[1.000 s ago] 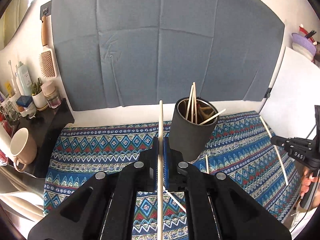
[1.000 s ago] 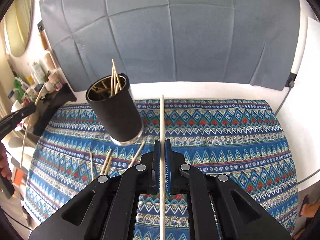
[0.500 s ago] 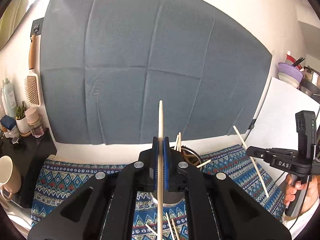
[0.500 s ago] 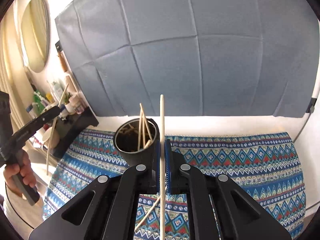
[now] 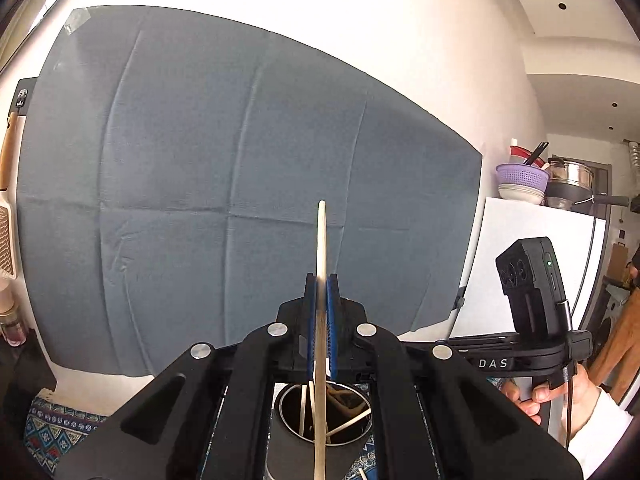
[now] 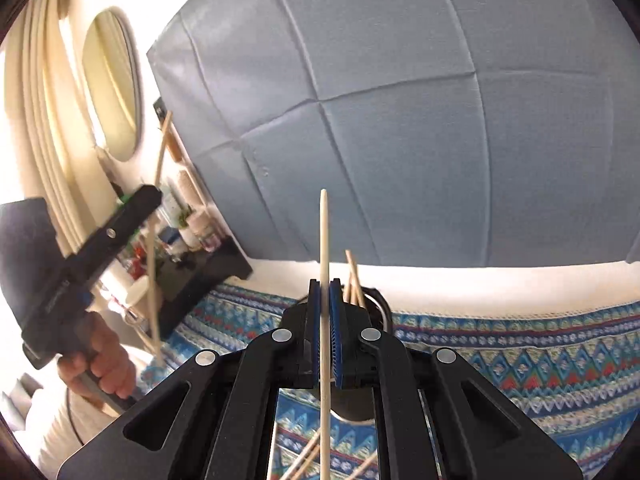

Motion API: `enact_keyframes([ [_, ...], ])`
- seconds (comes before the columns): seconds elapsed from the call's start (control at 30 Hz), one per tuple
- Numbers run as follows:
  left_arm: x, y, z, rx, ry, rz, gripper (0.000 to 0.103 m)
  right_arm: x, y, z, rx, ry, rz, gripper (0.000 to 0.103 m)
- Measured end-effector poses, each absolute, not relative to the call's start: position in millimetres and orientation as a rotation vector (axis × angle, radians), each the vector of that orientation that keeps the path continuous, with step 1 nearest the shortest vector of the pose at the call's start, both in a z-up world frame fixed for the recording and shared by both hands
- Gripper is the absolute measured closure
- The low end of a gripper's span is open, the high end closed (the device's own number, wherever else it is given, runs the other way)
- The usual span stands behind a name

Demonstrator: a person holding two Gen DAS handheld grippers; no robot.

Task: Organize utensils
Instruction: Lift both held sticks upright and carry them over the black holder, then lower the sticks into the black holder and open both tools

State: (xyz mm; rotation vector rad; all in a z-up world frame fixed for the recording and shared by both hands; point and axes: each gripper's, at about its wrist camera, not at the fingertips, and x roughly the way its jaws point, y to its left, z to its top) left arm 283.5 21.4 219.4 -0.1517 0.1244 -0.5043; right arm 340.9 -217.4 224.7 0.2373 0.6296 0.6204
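My left gripper (image 5: 321,292) is shut on a wooden chopstick (image 5: 321,240) held upright. Its lower end reaches down into the black cylindrical holder (image 5: 320,416) right below, which has several chopsticks inside. My right gripper (image 6: 325,296) is shut on another wooden chopstick (image 6: 324,232), also upright, just in front of the holder (image 6: 376,300), which is mostly hidden behind the fingers. Loose chopsticks (image 6: 304,460) lie on the patterned cloth (image 6: 520,360). The left gripper (image 6: 132,216) with its chopstick shows in the right wrist view, the right gripper (image 5: 440,352) in the left.
A grey cloth backdrop (image 5: 240,180) hangs on the wall behind. A black shelf (image 6: 208,268) with bottles and a cup stands at the table's left end. A white cabinet (image 5: 528,240) with bowls and pots on top stands at the right.
Both grippers have risen and tilted up with their chopsticks. The left one has moved over the holder, its chopstick's lower end now inside it. The right one has closed in on the holder.
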Motion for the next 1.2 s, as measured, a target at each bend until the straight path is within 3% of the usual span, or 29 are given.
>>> enact_keyframes([
  [0.2,295.0,25.1,202.3,-0.214,0.015,-0.541,0.098,345.5,-229.8,221.7,0.438,0.387,0.755,0.098],
  [0.43,313.2,17.8,183.6,-0.269,-0.042,-0.483,0.098,361.9,-246.0,208.9,0.526,0.230,0.715,0.098],
  [0.77,335.0,7.3,168.6,-0.312,-0.121,-0.455,0.098,381.5,-239.7,188.2,0.495,0.128,0.662,0.098],
  [1.2,348.9,0.4,125.8,-0.250,-0.014,-0.454,0.098,381.0,-211.4,169.1,0.334,0.166,0.634,0.098],
])
